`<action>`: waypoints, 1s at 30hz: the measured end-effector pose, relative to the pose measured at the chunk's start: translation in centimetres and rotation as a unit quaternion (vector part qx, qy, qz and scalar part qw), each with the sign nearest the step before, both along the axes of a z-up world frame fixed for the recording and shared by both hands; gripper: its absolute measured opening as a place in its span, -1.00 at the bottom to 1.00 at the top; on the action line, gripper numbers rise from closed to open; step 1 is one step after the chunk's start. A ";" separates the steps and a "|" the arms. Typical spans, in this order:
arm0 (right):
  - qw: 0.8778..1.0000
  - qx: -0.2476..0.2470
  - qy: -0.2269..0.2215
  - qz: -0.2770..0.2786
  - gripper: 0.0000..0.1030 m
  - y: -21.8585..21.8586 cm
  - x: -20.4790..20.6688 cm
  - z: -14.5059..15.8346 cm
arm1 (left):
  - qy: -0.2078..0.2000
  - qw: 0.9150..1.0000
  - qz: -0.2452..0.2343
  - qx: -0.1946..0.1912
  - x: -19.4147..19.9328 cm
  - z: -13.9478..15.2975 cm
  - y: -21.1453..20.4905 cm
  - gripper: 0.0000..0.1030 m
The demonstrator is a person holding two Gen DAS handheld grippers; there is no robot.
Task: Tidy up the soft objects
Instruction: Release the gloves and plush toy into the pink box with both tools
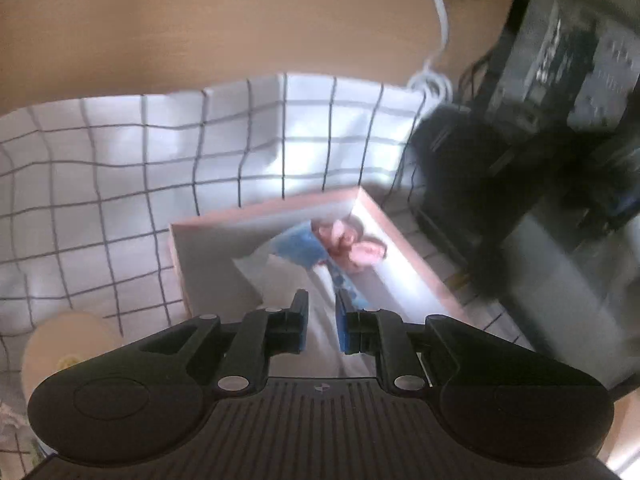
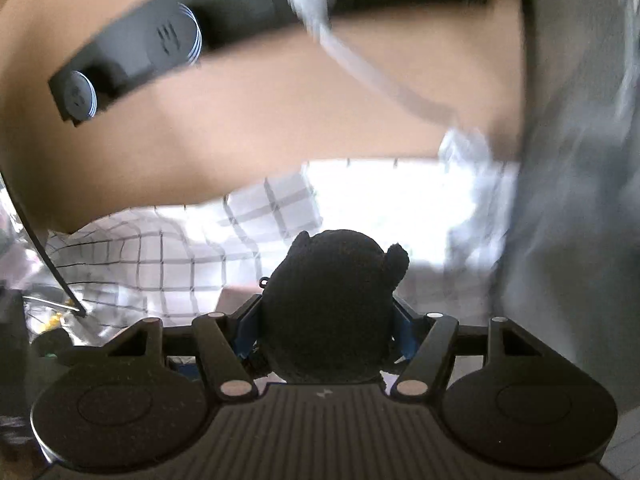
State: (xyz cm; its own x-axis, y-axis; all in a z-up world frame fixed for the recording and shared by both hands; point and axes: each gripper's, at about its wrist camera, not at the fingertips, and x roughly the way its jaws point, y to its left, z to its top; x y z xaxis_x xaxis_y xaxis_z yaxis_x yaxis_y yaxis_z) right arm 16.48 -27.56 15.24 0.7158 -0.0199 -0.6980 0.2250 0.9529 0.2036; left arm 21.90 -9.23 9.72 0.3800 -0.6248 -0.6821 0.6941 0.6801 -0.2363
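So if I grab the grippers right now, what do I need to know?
Left gripper: jaws a small gap apart, nothing between them, over the box.
Right gripper: shut on the black plush, above the checked cloth.
Box: sits on the checked cloth, with a blue-and-pink soft toy inside.
Done: one toy is in the box.
Left: probably put the black plush in the box too. The frames are blurry, so check for other soft things.
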 end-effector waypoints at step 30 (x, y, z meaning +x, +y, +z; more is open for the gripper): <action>0.981 -0.169 -0.058 0.076 0.46 10.1 -7.3 -3.4 | 0.014 0.948 0.314 0.046 -11.2 -4.8 25.8 -0.68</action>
State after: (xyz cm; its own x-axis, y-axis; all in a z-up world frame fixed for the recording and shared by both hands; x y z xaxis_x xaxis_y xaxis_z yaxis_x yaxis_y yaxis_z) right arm 9.16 -17.42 11.88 0.8023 -0.1243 -0.5839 0.0701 0.9909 -0.1145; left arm 10.73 16.57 4.96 0.6381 -0.2188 -0.7382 0.1392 0.9757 -0.1689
